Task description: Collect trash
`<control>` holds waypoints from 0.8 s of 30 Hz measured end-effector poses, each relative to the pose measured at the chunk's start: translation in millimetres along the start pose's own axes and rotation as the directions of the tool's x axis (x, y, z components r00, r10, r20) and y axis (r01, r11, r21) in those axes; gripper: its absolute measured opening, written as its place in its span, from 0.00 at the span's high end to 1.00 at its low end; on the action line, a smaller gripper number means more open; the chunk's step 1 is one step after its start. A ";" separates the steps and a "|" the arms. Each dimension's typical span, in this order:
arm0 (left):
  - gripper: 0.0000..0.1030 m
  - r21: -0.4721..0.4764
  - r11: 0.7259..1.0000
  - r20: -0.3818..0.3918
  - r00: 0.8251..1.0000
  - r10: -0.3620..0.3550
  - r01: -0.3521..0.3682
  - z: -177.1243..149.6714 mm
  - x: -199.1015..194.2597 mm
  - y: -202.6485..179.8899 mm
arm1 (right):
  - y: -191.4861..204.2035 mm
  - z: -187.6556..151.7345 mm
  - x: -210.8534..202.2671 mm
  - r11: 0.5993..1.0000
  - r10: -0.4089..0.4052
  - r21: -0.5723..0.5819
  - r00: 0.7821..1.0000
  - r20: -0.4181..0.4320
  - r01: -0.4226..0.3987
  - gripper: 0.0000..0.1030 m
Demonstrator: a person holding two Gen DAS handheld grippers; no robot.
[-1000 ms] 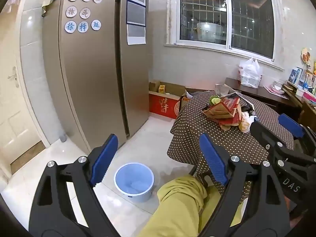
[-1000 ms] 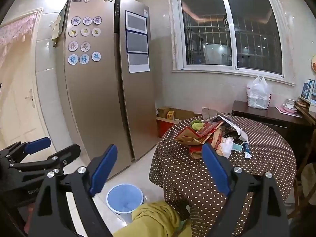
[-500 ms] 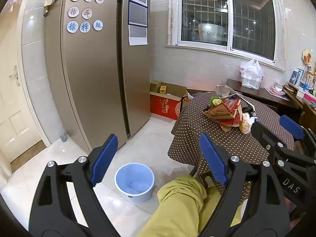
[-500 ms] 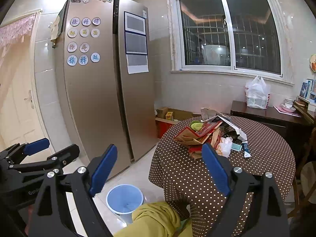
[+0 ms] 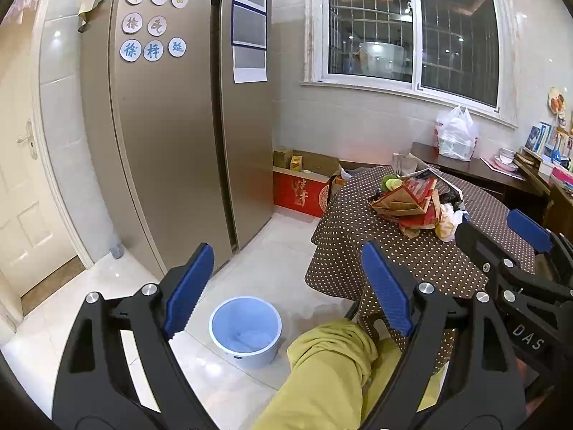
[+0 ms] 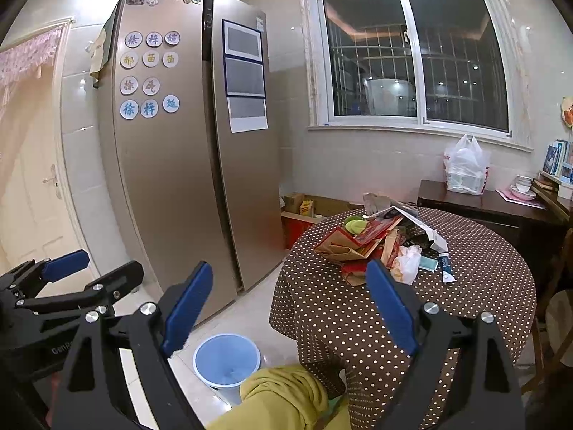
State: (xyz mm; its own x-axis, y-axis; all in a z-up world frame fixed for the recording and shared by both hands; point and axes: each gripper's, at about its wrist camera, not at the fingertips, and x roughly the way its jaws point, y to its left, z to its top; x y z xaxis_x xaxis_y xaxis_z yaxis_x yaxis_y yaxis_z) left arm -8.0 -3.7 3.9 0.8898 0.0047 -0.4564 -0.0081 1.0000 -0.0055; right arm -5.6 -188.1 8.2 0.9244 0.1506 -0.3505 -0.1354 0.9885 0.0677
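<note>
Roughly by size, biggest first:

Fridge: tall brushed-metal two-door refrigerator (image 6: 179, 165), left of the window; round character magnets and paper sheets stuck on both doors.

Window: white-framed sliding window with bars behind the glass (image 6: 412, 53), dark outside.

Table: round table under a brown white-dotted cloth (image 6: 358, 304), right of the fridge, cloth hanging down over the edge.

Sideboard: dark wooden side table (image 6: 501, 204) along the wall behind the round table, carrying a white knotted plastic bag (image 6: 463, 168).

Box: red cardboard carton (image 5: 299, 191) on the floor between fridge and round table.

Bin: light-blue round plastic bucket (image 5: 245, 326) on the pale tiled floor, just beside the table's hanging cloth, near a knee in yellow-green trousers (image 5: 333, 354).

Trash: heap of red and brown paper packaging, crumpled white wrapper and a green item (image 6: 376, 243), piled on the far middle of the tabletop, well apart from the bucket.

Left gripper (image 5: 286, 286): black frame, blue pads spread wide, nothing between them; held above the floor, bucket seen below through the gap.

Right gripper (image 6: 290, 304): same build, pads likewise wide apart and bare; aimed at the near table edge, short of the trash heap.
</note>
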 end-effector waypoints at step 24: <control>0.19 0.009 1.000 0.008 1.000 0.008 -0.008 -1.5 3.4 -1.0 | -3.7 -1.7 0.9 1.000 0.002 0.015 1.000 -0.004 -0.002 0.16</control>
State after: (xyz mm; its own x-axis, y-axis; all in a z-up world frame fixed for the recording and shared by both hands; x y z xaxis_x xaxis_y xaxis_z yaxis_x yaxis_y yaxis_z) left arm -5.7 -4.7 1.0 0.8933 0.0127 -0.4492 -0.0112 0.9999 0.0060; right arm -4.8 -191.5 6.1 0.9228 0.1524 -0.3538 -0.1317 0.9879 0.0822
